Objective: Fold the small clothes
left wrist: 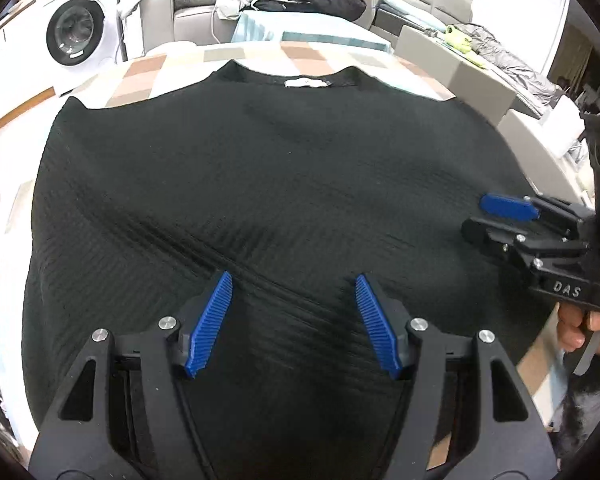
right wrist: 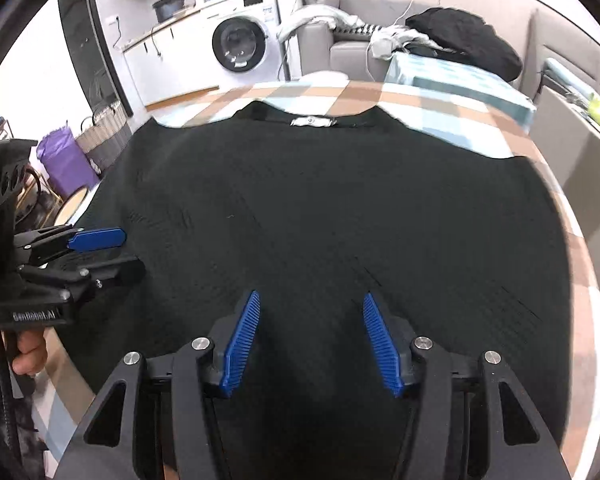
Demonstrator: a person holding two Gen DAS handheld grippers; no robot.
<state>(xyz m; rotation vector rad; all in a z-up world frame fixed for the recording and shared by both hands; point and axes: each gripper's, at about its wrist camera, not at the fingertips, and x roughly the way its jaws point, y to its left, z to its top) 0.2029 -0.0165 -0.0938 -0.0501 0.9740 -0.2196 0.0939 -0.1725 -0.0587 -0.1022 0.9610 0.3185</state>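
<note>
The left gripper [left wrist: 294,320] has its jaws apart with nothing between them, held over the lower middle of the black top [left wrist: 268,168]. The right gripper [right wrist: 310,338] is likewise parted and empty, over the same lower part of the cloth; in the left view it shows at the right edge, by the top's right side. The top lies spread flat across the frame, its collar and white label [left wrist: 306,82] at the upper middle, on a checked cover [left wrist: 172,68]. A washer [right wrist: 240,40] stands at the upper left.
</note>
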